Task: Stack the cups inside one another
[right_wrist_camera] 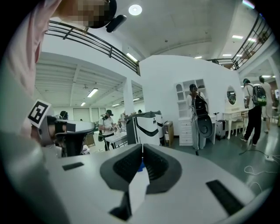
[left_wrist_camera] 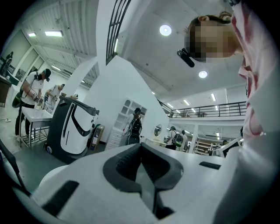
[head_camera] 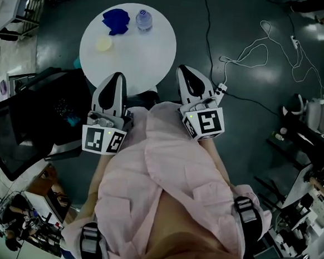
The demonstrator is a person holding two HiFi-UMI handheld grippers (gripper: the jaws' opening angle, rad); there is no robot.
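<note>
On a round white table (head_camera: 151,52) at the top of the head view stand a dark blue cup (head_camera: 116,21), a clear bluish cup (head_camera: 144,19) and a small yellow cup (head_camera: 104,43). My left gripper (head_camera: 119,76) hovers at the table's near edge, below the yellow cup, its jaws together and empty. My right gripper (head_camera: 185,71) is off the table's right near edge, also shut with nothing held. In the left gripper view the left gripper (left_wrist_camera: 141,145) points level into the room. Through the slit of the right gripper (right_wrist_camera: 142,148) shows a speck of blue (right_wrist_camera: 141,166).
A black chair (head_camera: 45,117) stands left of me, close to the table. White cables (head_camera: 252,49) trail over the dark floor on the right. A white-and-black machine (left_wrist_camera: 70,127) and several people stand further off in the room.
</note>
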